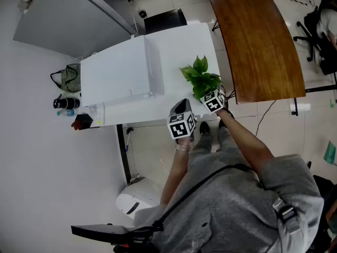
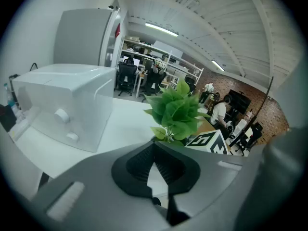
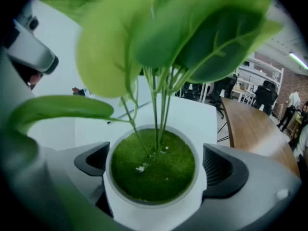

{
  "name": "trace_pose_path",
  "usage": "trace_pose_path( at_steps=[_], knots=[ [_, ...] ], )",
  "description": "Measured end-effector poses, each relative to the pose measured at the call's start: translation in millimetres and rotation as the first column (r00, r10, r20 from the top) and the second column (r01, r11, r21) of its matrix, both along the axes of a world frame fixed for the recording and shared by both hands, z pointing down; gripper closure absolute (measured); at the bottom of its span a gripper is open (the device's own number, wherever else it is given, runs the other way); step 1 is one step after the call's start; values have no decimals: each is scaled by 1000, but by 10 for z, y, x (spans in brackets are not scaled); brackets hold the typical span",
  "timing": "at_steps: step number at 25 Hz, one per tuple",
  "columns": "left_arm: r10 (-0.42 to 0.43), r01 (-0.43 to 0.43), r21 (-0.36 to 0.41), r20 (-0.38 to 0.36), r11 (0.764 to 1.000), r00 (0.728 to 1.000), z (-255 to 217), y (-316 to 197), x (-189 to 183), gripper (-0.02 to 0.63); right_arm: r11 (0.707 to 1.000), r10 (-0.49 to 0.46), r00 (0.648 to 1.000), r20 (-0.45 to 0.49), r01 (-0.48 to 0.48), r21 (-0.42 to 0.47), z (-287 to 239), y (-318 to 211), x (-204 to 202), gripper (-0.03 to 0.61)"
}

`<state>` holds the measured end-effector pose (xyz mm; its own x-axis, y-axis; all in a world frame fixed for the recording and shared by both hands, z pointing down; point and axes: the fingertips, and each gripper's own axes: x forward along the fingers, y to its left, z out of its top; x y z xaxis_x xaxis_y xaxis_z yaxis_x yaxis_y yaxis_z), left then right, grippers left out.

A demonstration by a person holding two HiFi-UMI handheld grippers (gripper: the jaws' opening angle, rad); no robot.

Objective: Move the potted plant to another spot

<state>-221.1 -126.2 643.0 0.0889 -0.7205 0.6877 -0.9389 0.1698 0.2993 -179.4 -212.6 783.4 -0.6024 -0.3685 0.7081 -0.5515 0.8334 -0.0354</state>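
My right gripper (image 3: 158, 165) has its jaws released, straddling the potted plant (image 3: 144, 179): a smooth, round white pot with a mossy top. My left gripper's (image 2: 161, 163) ribbed jaws are clenched on nothing.

the person (image 1: 247, 194) wore a grey short-sleeved shirt (image 1: 221, 220), a black strap (image 1: 210, 181) across it, a grey buckle (image 1: 284, 212) at its shoulder, a metal wristband (image 1: 182, 147) beyond its left sleeve (image 1: 169, 208). the left gripper (image 2: 161, 170) and right gripper (image 3: 154, 165) were grey with black ribbed pads (image 3: 226, 170).
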Motion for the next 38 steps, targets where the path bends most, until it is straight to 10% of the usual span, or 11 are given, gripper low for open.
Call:
trace_pose_path(
  at_steps=[12, 25, 38],
  knots=[
    [-22, 22, 15, 15, 1000, 1000, -22, -477, -92, 598, 999, 8, 999, 35, -9, 37, -45, -320, 174, 12],
    [223, -223, 30, 11, 974, 975, -59, -1053, 1107, 598, 872, 489, 872, -23, -488, 30, 97, -1293, 2986, 12],
    [241, -242, 8, 31, 970, 970, -63, -991, 1401, 598, 877, 480, 877, 18, -481, 23, 285, -1298, 3132, 2]
  ],
)
